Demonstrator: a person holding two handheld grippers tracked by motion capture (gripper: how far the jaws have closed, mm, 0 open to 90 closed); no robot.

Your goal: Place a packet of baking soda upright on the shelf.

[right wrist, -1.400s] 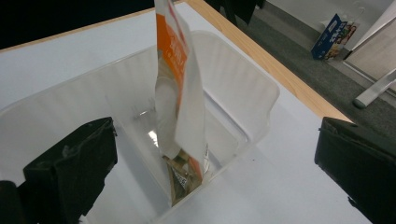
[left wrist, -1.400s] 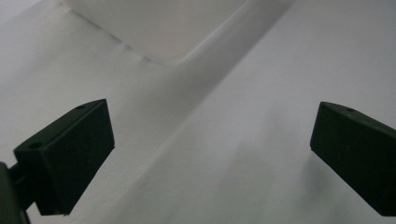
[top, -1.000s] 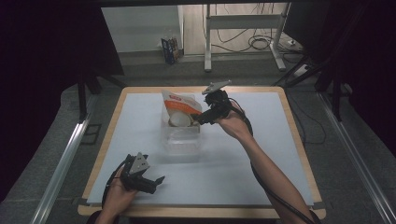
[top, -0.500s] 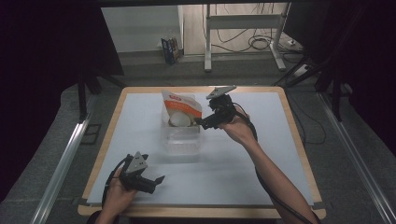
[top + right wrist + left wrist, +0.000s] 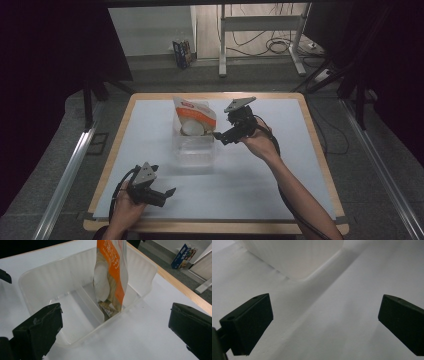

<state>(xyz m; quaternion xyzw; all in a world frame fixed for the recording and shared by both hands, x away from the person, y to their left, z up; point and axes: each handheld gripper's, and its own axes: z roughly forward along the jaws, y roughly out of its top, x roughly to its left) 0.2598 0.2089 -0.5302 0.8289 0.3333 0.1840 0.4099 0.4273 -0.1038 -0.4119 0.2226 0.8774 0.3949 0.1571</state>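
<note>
The tall orange-and-white snack pouch (image 5: 110, 277) blocks the far compartment of the clear ribbed plastic bin (image 5: 37, 285). The near compartment lies open from above. Bare white table (image 5: 280, 175) surrounds the bin.

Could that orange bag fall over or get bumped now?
Maybe. The orange bag stands upright, leaning in the far compartment of the clear bin, so it could tip. The right gripper hangs open close beside the bin; a careless swing might knock both. The bin looks light and could slide.

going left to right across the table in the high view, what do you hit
left gripper → clear plastic container → right gripper
</note>
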